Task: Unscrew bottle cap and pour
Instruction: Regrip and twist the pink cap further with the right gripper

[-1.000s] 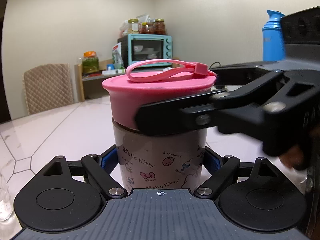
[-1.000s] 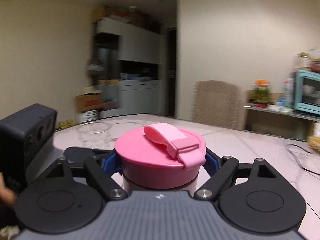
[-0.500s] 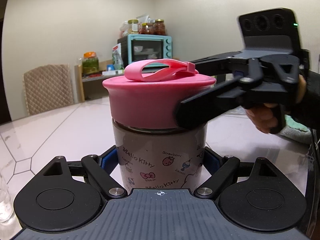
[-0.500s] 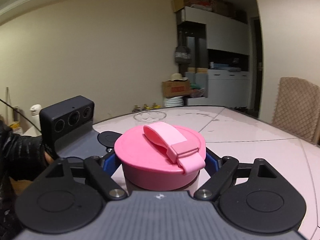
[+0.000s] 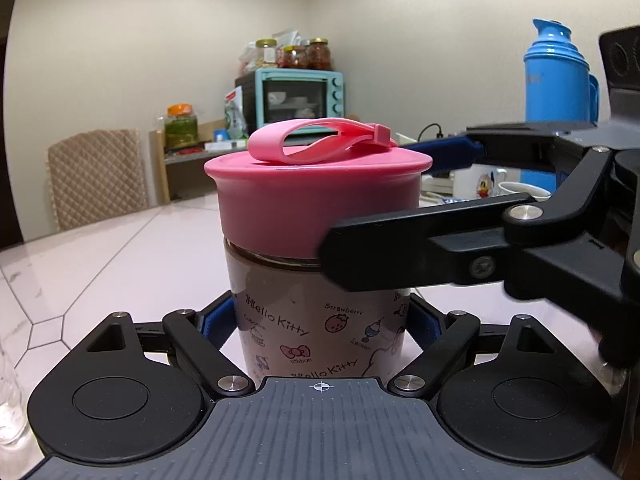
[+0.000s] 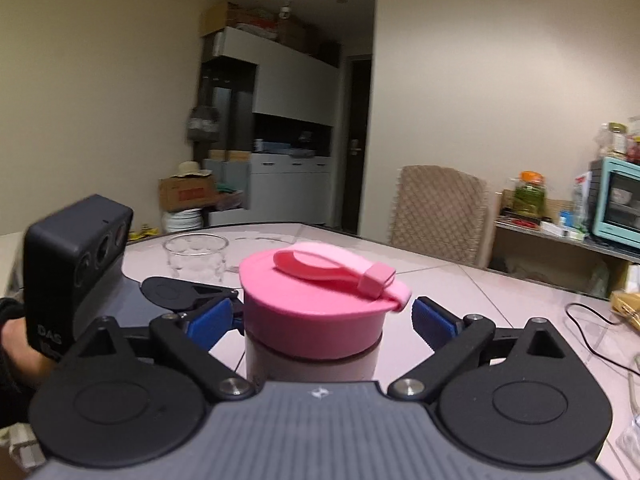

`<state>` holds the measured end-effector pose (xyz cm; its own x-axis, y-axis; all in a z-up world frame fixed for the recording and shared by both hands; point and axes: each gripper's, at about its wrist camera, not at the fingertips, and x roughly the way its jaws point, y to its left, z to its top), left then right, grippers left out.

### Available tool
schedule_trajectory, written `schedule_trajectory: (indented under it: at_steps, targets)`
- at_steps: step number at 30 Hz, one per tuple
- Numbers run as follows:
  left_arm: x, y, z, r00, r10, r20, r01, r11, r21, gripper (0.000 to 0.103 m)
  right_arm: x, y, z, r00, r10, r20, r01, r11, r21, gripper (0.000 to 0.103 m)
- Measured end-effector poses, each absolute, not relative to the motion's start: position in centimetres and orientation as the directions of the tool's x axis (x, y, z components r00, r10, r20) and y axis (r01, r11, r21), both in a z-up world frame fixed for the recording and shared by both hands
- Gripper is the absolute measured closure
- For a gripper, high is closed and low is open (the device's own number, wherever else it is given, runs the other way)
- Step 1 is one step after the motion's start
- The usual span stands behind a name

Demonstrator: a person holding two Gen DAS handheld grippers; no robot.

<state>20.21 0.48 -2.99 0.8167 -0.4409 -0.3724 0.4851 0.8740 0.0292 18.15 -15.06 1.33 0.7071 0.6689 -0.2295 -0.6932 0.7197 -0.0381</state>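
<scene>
A Hello Kitty bottle with brown liquid stands on the white table. Its pink screw cap has a pink loop strap on top. My left gripper is shut on the bottle's body. My right gripper is open around the cap, its blue pads standing clear of the cap on both sides. It shows in the left wrist view coming in from the right at cap height.
An empty clear glass stands on the table beyond the bottle. A blue thermos, white mugs, a cable and a chair are around. A teal oven stands at the back.
My right gripper has let go of the cap and opened, after swinging around it. The cap's strap has turned. The left gripper and bottle have not moved.
</scene>
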Motion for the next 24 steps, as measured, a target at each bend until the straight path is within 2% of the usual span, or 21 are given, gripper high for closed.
schedule_trajectory:
  at_steps: [5,11,15,18,24]
  targets:
    - [20.3,0.5,-2.9,0.816,-0.441,-0.373,0.485,0.874,0.029,0.013,18.2,-14.4,0.8,0.759,0.624,-0.185,-0.621,0.78,0.078,0.011]
    - [20.2,0.9,-3.0,0.816,-0.441,-0.373,0.485,0.874,0.029,0.013,18.4,-13.8,0.3,0.784,0.587,-0.202,-0.592,0.805,0.039,0.018]
    - [20.3,0.9,-2.9,0.816,-0.441,-0.374,0.485,0.874,0.029,0.013,18.6,-13.9,0.2,0.769,0.606,-0.203,-0.615,0.788,0.023,0.018]
    - [20.1,0.8,-3.0,0.816,-0.441,-0.374,0.485,0.874,0.027,0.013,19.6,-14.8,0.6,0.708,0.671,-0.221,-0.688,0.725,-0.002,0.018]
    - [20.1,0.9,-3.0,0.817,-0.442,-0.371,0.487,0.873,0.031,0.013,25.8,-18.9,1.5,0.35,0.896,-0.273,-0.927,0.373,0.037,0.019]
